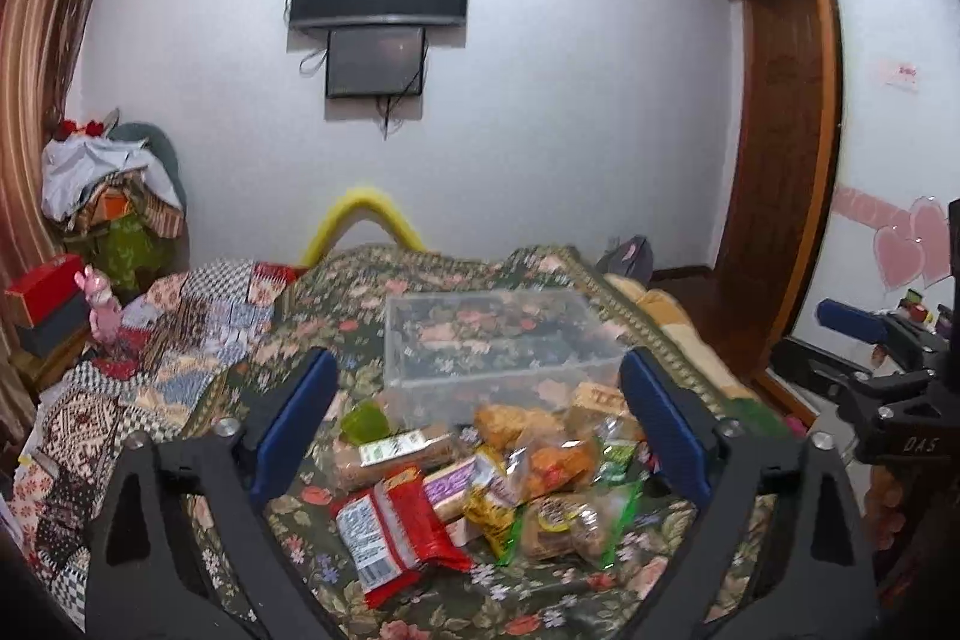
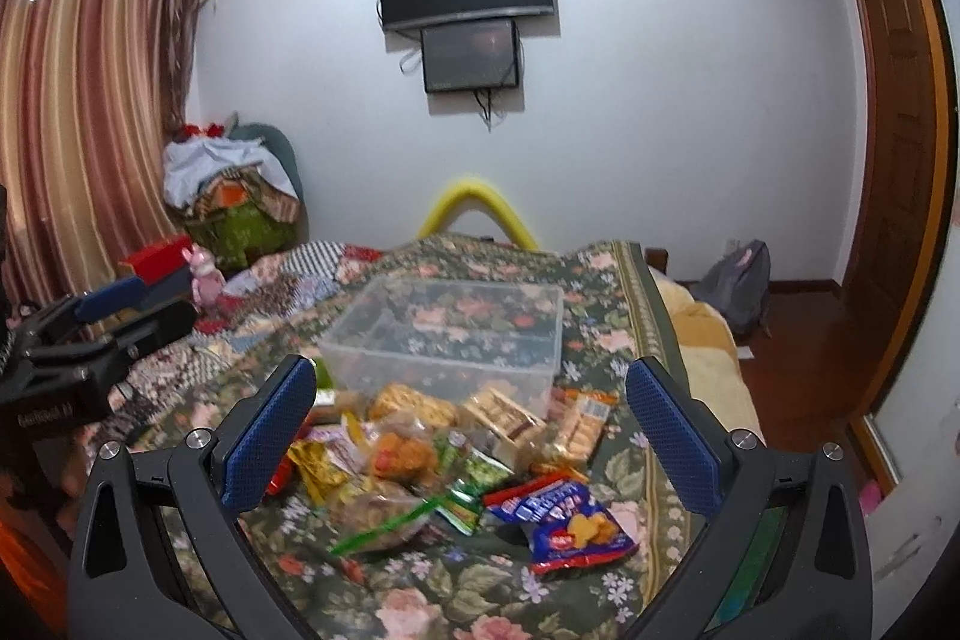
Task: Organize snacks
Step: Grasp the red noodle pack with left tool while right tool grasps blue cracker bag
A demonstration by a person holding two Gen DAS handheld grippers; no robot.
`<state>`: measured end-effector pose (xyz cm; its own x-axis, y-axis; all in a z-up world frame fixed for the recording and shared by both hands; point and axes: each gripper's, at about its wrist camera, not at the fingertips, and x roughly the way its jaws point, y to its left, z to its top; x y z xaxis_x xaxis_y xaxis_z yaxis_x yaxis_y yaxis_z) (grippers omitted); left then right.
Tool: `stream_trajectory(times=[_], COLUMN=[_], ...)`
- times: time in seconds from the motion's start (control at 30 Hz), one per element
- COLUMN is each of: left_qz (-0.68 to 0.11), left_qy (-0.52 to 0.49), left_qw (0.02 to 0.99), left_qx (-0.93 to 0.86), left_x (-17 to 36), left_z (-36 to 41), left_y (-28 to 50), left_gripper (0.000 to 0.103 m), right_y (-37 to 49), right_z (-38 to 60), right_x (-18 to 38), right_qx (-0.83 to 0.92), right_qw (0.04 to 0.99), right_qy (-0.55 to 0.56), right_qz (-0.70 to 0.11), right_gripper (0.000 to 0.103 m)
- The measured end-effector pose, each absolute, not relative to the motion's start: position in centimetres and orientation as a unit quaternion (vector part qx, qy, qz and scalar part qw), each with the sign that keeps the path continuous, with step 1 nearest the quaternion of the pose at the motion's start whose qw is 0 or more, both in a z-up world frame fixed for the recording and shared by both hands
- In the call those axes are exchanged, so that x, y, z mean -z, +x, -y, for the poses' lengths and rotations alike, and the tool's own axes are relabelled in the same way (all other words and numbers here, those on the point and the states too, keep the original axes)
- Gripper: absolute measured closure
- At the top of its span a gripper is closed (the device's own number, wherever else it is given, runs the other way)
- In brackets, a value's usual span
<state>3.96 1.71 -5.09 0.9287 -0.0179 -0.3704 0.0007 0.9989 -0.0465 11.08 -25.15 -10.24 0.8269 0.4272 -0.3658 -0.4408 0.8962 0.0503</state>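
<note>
A: Starting at the left, what did you have there?

B: Your left hand-held gripper (image 1: 477, 433) stood with its jaws wide apart, nothing between the blue pads (image 1: 294, 421) but air, hanging over the pile of snacks (image 1: 480, 484) on the bed (image 1: 420, 604). No pad touched a packet.

A: And what lay under it?

B: On the left of the pile you had a red packet (image 1: 396, 532) with a white label, lying flat on the floral bedspread. Behind it a green jelly cup (image 1: 363, 421), then a long biscuit roll (image 1: 396, 454). Toward the middle sat an orange snack bag (image 2: 405, 451) and a clear bag with a green edge (image 1: 570, 520).

A: The box?

B: The clear plastic box (image 2: 456, 340) stood just behind the pile, open at the top and looking empty. Some cracker packs (image 2: 501, 415) lay against its near wall.

A: And further right?

B: A blue and red packet (image 2: 570, 523) lay at the right edge of the pile, apart from the box. Your right hand-held gripper (image 2: 471, 433) hung above the snacks, its jaws spread wide too and holding nothing. In the left view it showed at the far right edge, beside the bed
</note>
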Motion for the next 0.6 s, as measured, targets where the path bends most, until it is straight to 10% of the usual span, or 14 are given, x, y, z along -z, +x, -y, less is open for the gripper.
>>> stream_trajectory(times=[0.6], left_qz=[-0.381], left_qy=[-0.034], left_qw=[0.923], left_qx=[-0.036], left_x=[17.4], left_z=[-6.6], left_y=[10.0], left_gripper=[0.020], right_y=[17.9], right_z=[28.5], right_x=[18.5], right_qx=[-0.196], right_qw=[0.914], right_qy=[0.010], right_qz=[-0.355], right_gripper=[0.013])
